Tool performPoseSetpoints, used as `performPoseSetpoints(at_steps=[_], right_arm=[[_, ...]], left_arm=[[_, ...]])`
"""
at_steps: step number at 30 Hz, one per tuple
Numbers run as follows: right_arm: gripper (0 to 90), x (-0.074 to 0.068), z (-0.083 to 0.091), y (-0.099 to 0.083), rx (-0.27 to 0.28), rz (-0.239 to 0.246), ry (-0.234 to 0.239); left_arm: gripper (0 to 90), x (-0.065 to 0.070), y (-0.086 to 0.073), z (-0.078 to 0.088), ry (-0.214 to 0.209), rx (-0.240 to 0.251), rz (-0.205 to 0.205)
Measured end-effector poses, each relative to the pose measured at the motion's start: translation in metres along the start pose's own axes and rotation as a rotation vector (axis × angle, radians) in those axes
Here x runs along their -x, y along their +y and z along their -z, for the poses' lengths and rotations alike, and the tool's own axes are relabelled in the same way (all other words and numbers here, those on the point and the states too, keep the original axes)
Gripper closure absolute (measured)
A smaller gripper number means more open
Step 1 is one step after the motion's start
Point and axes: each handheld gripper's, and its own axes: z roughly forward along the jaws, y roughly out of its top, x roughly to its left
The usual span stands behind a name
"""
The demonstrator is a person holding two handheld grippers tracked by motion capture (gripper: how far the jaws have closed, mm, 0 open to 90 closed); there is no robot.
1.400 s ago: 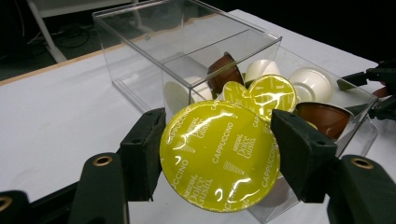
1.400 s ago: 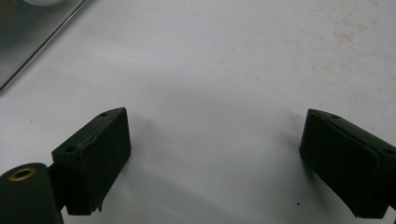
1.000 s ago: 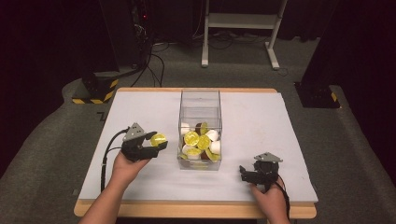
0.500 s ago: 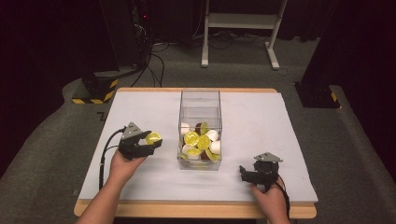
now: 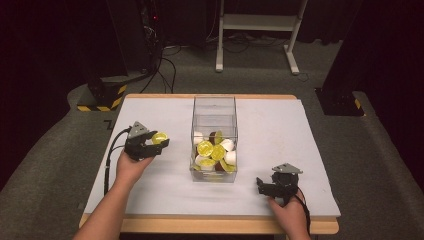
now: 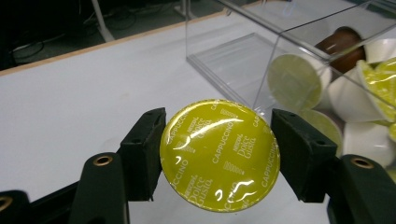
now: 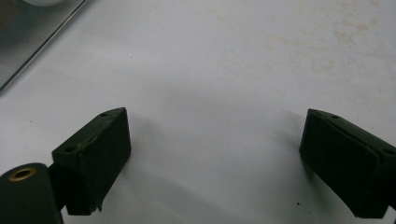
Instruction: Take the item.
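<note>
Foil-lidded round capsule (image 6: 219, 155) between jaws

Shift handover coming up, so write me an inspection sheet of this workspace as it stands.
Surface: white table top, faint stains in the right gripper view.
Job's things: clear box holding yellow-lidded and white capsules; one yellow Cappuccino capsule out of the box.
Clutter: nothing seen.
Grippers: left claw shut on the Cappuccino capsule, left of the box; right claw open, low over bare table.
Cables: black cable trailing from the left claw.
Surroundings: dark floor, floor cables, white stand.
</note>
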Motion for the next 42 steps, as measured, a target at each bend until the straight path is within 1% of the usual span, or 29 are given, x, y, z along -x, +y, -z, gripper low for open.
performPoseSetpoints(at_steps=[1,2,4,5,6,7,8,10,12,14,15,16,17,19,20,21,23,25,26,27,30,31,33,34,35,37,38,39,42], right_arm=[[8.8,0.0,0.0,0.0,0.0,0.0,0.0],[8.8,0.0,0.0,0.0,0.0,0.0,0.0],[8.8,0.0,0.0,0.0,0.0,0.0,0.0],[8.8,0.0,0.0,0.0,0.0,0.0,0.0],[8.8,0.0,0.0,0.0,0.0,0.0,-0.001],[8.8,0.0,0.0,0.0,0.0,0.001,-0.001],[8.8,0.0,0.0,0.0,0.0,0.001,-0.001],[8.8,0.0,0.0,0.0,0.0,0.001,-0.001],[8.8,0.0,0.0,0.0,0.0,0.0,-0.001],[8.8,0.0,0.0,0.0,0.0,0.0,0.0],[8.8,0.0,0.0,0.0,-0.001,0.0,0.0],[8.8,0.0,0.0,0.0,0.0,0.0,0.0],[8.7,0.0,0.0,0.0,0.0,0.0,0.0],[8.8,0.0,0.0,0.0,0.0,0.0,0.0],[8.7,0.0,0.0,0.0,-0.001,0.0,0.0],[8.8,0.0,0.0,0.0,-0.001,0.0,0.0],[8.7,0.0,0.0,0.0,-0.001,0.0,0.0],[8.8,0.0,0.0,0.0,0.0,0.0,0.0],[8.8,0.0,0.0,0.0,0.0,0.0,0.0],[8.8,0.0,0.0,0.0,0.0,0.0,0.0],[8.8,0.0,0.0,0.0,0.0,0.0,0.0],[8.7,0.0,0.0,0.0,0.0,0.0,0.0],[8.7,0.0,0.0,0.0,0.0,-0.001,0.0],[8.8,0.0,0.0,0.0,0.0,0.0,0.0],[8.7,0.0,0.0,0.0,0.0,0.0,0.0],[8.8,0.0,0.0,0.0,0.0,0.0,0.0],[8.8,0.0,0.0,0.0,0.0,-0.001,0.0],[8.8,0.0,0.0,0.0,0.0,0.0,0.0],[8.8,0.0,0.0,0.0,0.0,0.0,0.0]], left_arm=[[38.0,-0.001,0.0,-0.003,0.005,-0.001,0.005],[38.0,-0.003,0.0,-0.004,0.007,-0.01,-0.003],[37.9,-0.006,-0.001,-0.01,0.017,-0.008,0.004],[37.9,-0.009,-0.001,-0.012,0.019,-0.018,-0.005],[38.0,-0.01,-0.002,-0.015,0.027,-0.011,0.005],[38.0,-0.012,-0.003,-0.017,0.032,-0.014,-0.003],[37.9,-0.013,-0.004,-0.019,0.037,-0.012,0.004],[38.0,-0.019,-0.006,-0.024,0.052,-0.024,-0.002],[37.9,-0.022,-0.007,-0.028,0.062,-0.013,0.016],[37.9,-0.027,-0.008,-0.031,0.078,-0.009,0.017],[38.0,-0.03,-0.009,-0.033,0.088,-0.015,0.012],[38.0,-0.032,-0.009,-0.034,0.095,-0.012,0.018],[37.9,-0.036,-0.01,-0.036,0.107,-0.02,0.019],[37.9,-0.042,-0.011,-0.04,0.124,-0.019,0.038],[38.0,-0.045,-0.013,-0.042,0.135,-0.026,0.041],[38.0,-0.048,-0.014,-0.043,0.146,-0.025,0.042],[37.9,-0.052,-0.016,-0.047,0.157,-0.023,0.059],[38.0,-0.056,-0.018,-0.049,0.176,-0.023,0.063],[38.0,-0.057,-0.02,-0.05,0.18,-0.022,0.072],[38.0,-0.059,-0.021,-0.051,0.186,-0.024,0.066],[37.9,-0.063,-0.025,-0.053,0.207,-0.019,0.079],[38.0,-0.064,-0.026,-0.053,0.214,-0.02,0.078],[38.0,-0.066,-0.028,-0.054,0.219,-0.017,0.082],[38.0,-0.066,-0.029,-0.054,0.22,-0.004,0.094],[37.9,-0.067,-0.029,-0.054,0.219,-0.003,0.1],[37.9,-0.066,-0.029,-0.055,0.224,0.005,0.097],[37.9,-0.066,-0.029,-0.055,0.225,-0.004,0.086],[37.9,-0.065,-0.03,-0.055,0.228,0.003,0.088],[37.7,-0.065,-0.03,-0.055,0.229,-0.004,0.085]])
